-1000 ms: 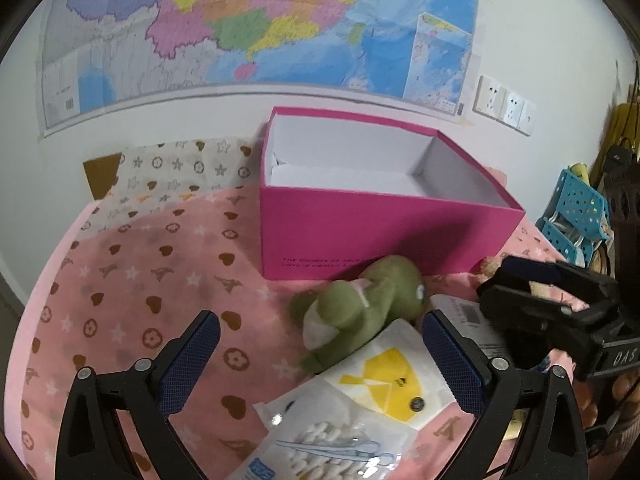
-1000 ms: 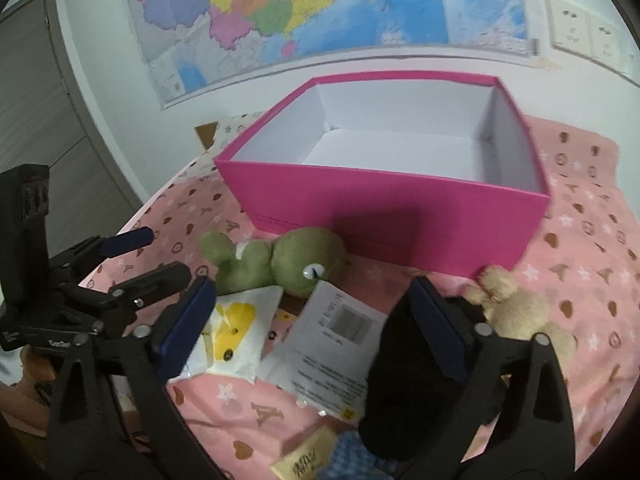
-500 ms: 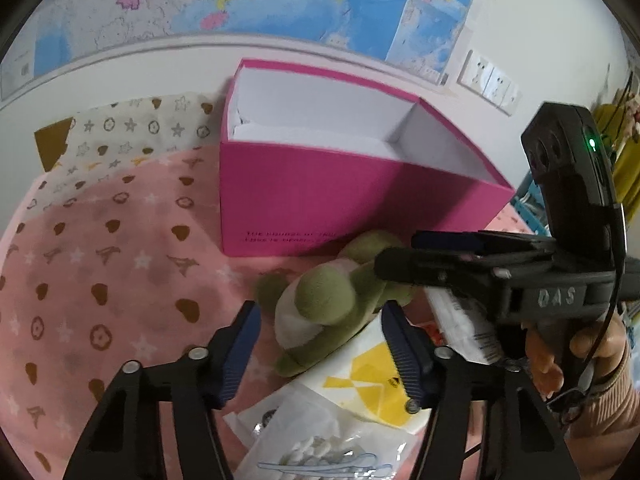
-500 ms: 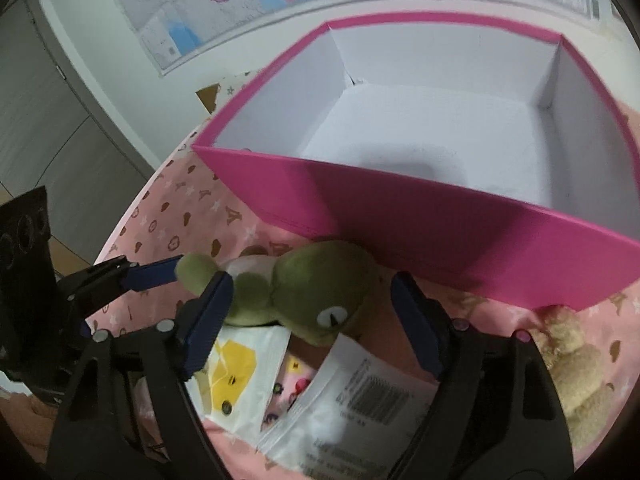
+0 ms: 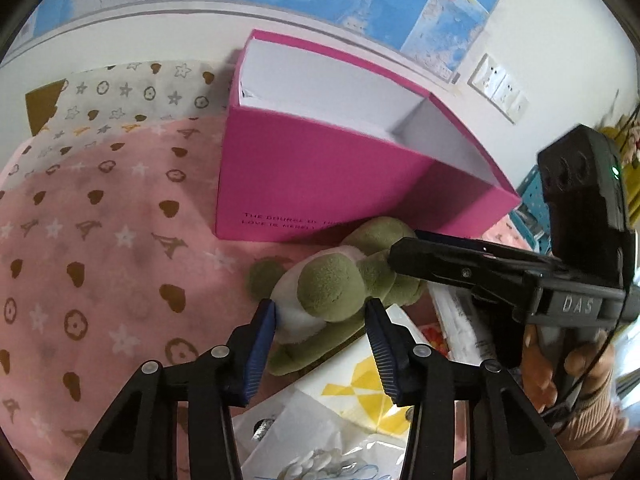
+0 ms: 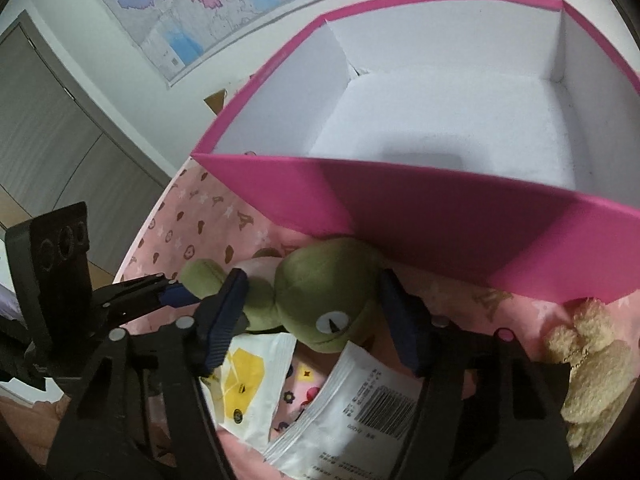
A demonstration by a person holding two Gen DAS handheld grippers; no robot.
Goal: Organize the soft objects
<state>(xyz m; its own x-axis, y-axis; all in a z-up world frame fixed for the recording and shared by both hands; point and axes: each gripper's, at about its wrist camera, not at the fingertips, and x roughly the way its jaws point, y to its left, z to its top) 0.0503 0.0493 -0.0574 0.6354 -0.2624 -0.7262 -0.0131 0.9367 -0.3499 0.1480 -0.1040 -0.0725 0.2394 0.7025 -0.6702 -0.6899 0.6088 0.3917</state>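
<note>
Both grippers have closed in on the green plush frog, lying mid-frame against the pink box. Left gripper brackets its body and right gripper its head, both still spread, neither clearly squeezing.

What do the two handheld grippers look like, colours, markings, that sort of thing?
Both are black plastic frames with silver screw heads and two fingers faced with ribbed dark-blue pads. In the left wrist view, the right gripper carries raised "DAS" lettering, a black camera block with a lit green LED and a thin black cable; the hand holding it wears a beige knit cuff. The left gripper looks the same.
</note>
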